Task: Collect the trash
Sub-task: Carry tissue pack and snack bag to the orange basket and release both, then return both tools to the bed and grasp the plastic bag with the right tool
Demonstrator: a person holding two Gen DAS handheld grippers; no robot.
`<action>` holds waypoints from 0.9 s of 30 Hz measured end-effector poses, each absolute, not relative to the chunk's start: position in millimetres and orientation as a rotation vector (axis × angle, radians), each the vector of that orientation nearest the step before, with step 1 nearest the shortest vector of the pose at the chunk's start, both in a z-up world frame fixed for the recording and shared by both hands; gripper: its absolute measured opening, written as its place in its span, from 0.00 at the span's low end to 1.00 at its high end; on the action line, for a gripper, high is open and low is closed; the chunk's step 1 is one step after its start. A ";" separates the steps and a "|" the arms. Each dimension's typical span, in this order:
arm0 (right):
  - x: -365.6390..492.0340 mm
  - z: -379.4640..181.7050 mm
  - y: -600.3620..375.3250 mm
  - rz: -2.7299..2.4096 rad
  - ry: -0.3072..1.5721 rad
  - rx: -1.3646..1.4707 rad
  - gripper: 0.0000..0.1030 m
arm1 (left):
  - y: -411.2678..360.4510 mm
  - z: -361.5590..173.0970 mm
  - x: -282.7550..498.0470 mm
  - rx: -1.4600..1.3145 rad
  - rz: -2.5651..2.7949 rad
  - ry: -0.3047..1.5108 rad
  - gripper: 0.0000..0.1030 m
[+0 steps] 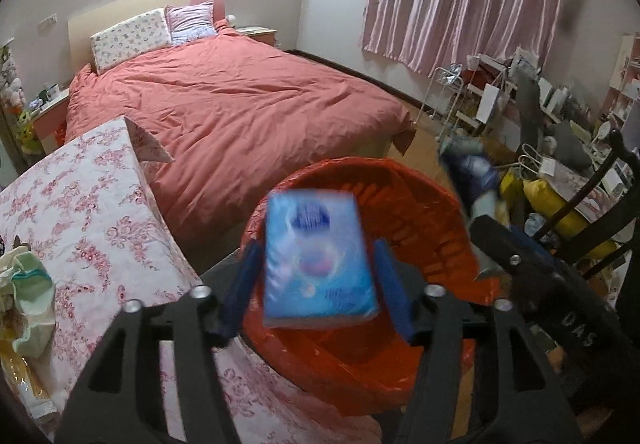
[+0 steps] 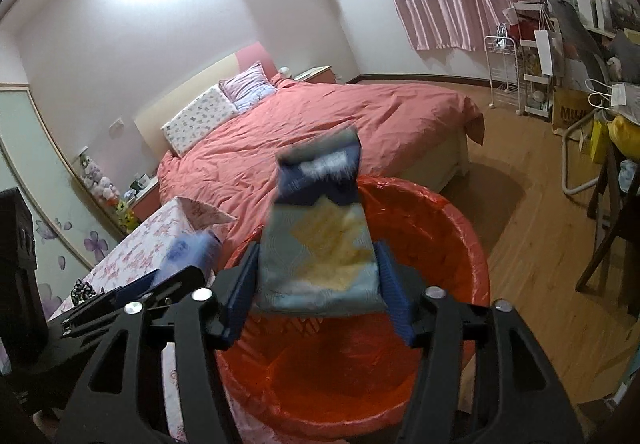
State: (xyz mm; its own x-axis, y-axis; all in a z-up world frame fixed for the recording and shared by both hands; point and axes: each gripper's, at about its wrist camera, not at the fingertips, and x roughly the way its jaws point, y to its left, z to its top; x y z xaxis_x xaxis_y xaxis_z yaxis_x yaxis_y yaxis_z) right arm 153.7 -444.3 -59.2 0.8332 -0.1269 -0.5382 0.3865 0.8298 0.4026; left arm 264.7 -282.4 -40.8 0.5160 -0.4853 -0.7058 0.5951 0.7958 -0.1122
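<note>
A bin lined with an orange-red bag [image 1: 420, 204] stands on the floor beside the table. My left gripper [image 1: 314, 280] is open above it. A blurred blue packet [image 1: 316, 260] is between the fingers with a gap on each side, apparently loose. My right gripper [image 2: 318, 280] is above the same bin [image 2: 452, 220]. A blurred snack bag [image 2: 320, 244], grey-blue with a dark blue top, is between its fingers; its sides seem to touch both pads. The right gripper with its bag shows in the left wrist view [image 1: 476, 184].
A table with a pink floral cloth [image 1: 80, 212] is at the left, with wrappers on it [image 1: 28, 284]. A bed with a red cover [image 1: 240, 104] is behind the bin. Chairs, bags and shelves crowd the right side [image 1: 560, 164].
</note>
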 end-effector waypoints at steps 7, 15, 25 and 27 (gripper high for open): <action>148.7 -58.6 -444.6 -0.292 0.529 0.536 0.64 | -260.4 -41.8 273.6 0.148 -0.594 0.817 0.75; 146.4 -40.8 -428.1 -0.282 0.525 0.474 0.64 | -200.2 -31.4 265.8 0.150 -0.408 0.783 0.93; 155.8 -24.6 -353.8 -0.185 0.551 0.349 0.67 | -76.7 -21.1 244.6 0.128 -0.206 0.737 0.95; 159.5 -23.7 -332.7 -0.145 0.564 0.322 0.67 | -49.6 -21.9 240.6 0.111 -0.163 0.744 0.95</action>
State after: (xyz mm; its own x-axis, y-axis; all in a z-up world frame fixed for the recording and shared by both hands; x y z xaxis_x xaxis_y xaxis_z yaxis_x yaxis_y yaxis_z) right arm 159.5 -332.7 -23.7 0.8366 -0.0474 -0.5458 0.2224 0.9399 0.2593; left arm 240.6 -49.6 -21.9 0.7238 -0.1082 -0.6814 0.1869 0.9815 0.0426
